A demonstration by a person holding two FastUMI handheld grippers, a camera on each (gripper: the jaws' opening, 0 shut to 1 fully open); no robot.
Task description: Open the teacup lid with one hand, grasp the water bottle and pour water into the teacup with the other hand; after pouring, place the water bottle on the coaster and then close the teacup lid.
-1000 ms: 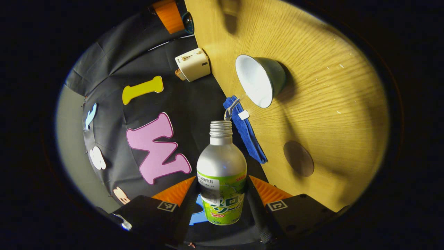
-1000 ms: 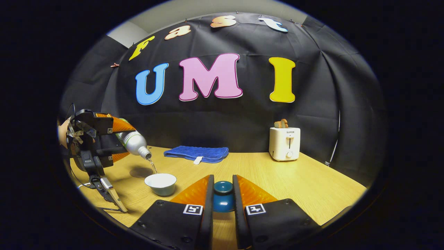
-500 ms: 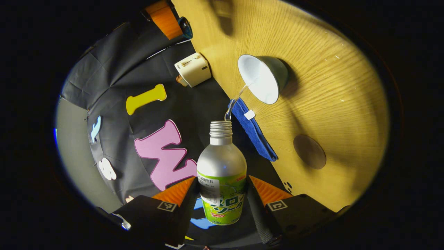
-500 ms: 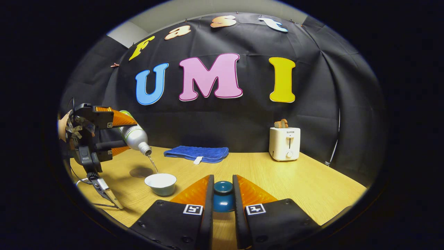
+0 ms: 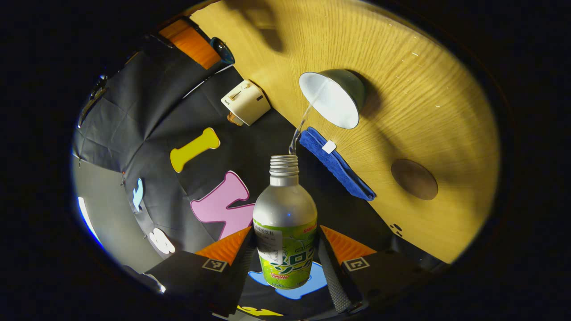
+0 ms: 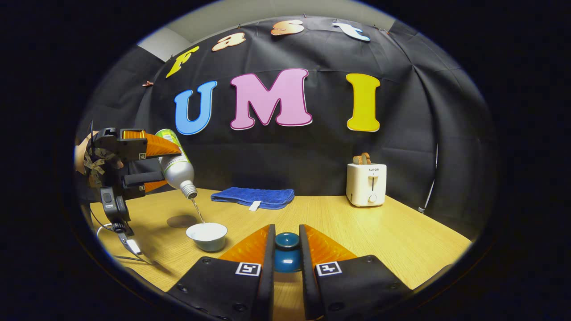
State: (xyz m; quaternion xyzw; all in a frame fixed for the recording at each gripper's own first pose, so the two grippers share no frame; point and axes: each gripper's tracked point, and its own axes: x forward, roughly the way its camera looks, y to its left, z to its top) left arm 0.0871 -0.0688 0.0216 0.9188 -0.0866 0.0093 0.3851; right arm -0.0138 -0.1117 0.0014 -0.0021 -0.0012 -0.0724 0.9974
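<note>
- The silver metal water bottle with a green label [image 6: 175, 166] is tipped neck-down; in the right gripper view its long axis slants from upper left to lower right, the open threaded mouth pointing down toward the small white-lined, grey-green teacup [image 6: 207, 236]
- A thin stream of water [image 6: 197, 210] runs from the mouth into the teacup, which stands upright on the table with its lid off
- The left gripper [image 5: 284, 249] clamps the bottle by its labelled lower body, an orange finger pressed on each side; in the left gripper view the bottle's axis runs straight up the picture, neck away from the camera
- The right gripper [image 6: 286, 252] holds the dark blue-green teacup lid [image 6: 286, 253] narrowly between its two orange fingers, above the table and to the right of the teacup
- The right gripper view gives the side profile of the pour: the bottle hangs above and left of the teacup, not touching it, with the round dark brown coaster [image 6: 181, 220] bare just behind the cup
- The left gripper view looks along the bottle into the cup's white inside [image 5: 331, 100], and also shows the right gripper's orange finger and the lid far off at the top
- The light wooden table [image 6: 392, 236] also carries a folded blue cloth with a white tag [image 6: 253, 197] by the back edge and a cream toaster [image 6: 366, 184] to the right, well apart from the cup
- A black cloth wall stands behind the table, with a strip of pale wall above it
</note>
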